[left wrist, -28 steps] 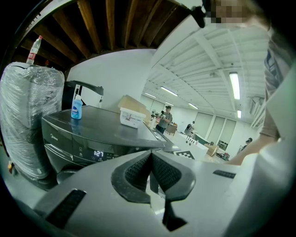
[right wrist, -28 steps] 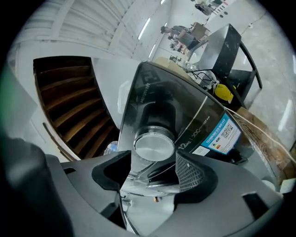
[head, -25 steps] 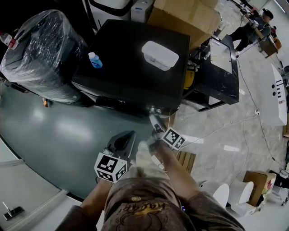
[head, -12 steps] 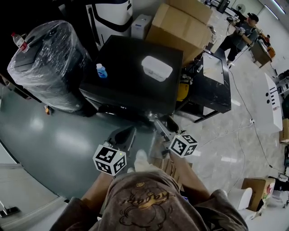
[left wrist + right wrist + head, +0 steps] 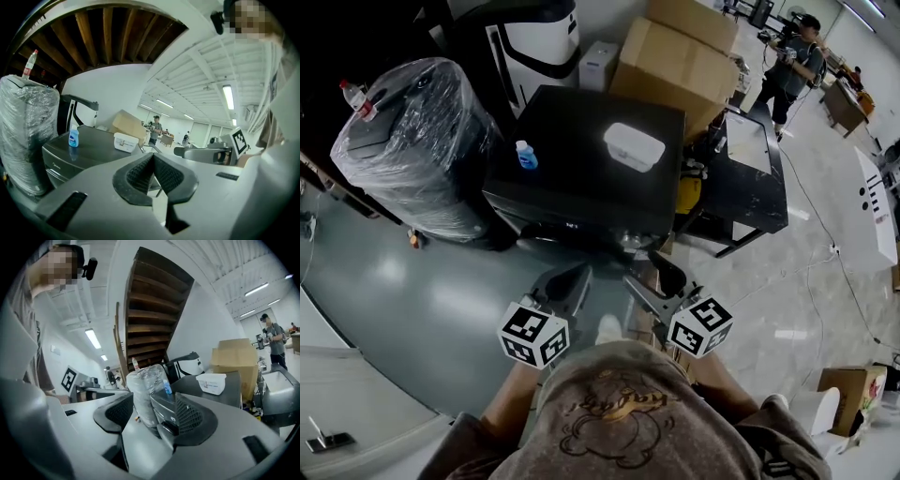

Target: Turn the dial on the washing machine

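Right tool has backed away from the washing machine.

The big black washing machine (image 5: 591,159) stands in front of the person, with a white box (image 5: 634,147) and a little blue bottle (image 5: 525,155) on its lid. A second ago the right tool (image 5: 654,281) was up at the front right corner. Now it hangs a bit away, jaws wide apart, holding nothing, so the turn looks done. The left tool (image 5: 562,283) is closed tight and empty. The small shiny dial (image 5: 630,242) sits at that corner, too tiny to see well.
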`<state>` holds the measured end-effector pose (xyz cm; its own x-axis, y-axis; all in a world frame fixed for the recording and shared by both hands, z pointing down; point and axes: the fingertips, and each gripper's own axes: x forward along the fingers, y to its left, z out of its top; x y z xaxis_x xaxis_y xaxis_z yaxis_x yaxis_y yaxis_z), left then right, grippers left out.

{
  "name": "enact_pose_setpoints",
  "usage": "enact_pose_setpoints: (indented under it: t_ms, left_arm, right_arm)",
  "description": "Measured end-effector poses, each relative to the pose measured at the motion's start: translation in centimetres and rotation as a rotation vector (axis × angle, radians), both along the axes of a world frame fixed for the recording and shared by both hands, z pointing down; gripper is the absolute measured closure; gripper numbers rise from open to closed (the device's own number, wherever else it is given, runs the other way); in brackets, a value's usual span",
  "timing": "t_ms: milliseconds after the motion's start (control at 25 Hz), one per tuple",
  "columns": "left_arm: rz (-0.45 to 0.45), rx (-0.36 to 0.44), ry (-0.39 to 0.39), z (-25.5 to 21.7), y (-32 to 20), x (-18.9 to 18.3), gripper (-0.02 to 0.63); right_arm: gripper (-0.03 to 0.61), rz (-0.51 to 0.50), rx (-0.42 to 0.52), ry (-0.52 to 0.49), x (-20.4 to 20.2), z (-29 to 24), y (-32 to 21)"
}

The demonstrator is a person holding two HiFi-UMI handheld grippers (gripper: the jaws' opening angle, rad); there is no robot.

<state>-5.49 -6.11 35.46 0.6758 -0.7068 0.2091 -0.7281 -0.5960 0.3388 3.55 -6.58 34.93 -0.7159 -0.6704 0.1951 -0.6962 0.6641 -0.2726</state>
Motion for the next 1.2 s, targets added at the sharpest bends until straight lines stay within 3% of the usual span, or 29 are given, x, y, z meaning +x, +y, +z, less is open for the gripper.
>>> enact_pose_setpoints:
  t_ms: [80,200,320,680,1200]
  left_arm:
    - [-0.022,0.024,-0.015,-0.4,0.1,-0.6,0.614]
    - [-0.070,0.053,-0.027,-0.7,0.2,-1.5,0.614]
    - [-0.114,0.066,-0.037,-0.4,0.3,-2.5,0.614]
    - [-0.146,0.107,-0.041,1.4,0.5,-3.1,0.614]
    - [-0.162,0.076,-0.024,3.3,1.1,-3.1,0.614]
  right_arm:
    - [0.319,-0.024,0.016,0.010,-0.4,-0.3,0.9]
    - [0.475,0.002,0.031,-0.004,0.3,-0.2,1.6]
    - [0.570,0.024,0.047,-0.017,0.9,0.3,2.1]
    - [0.578,0.099,0.071,-0.007,1.8,3.0,2.1]
    - [0.578,0.110,0.070,0.029,1.2,4.4,2.3]
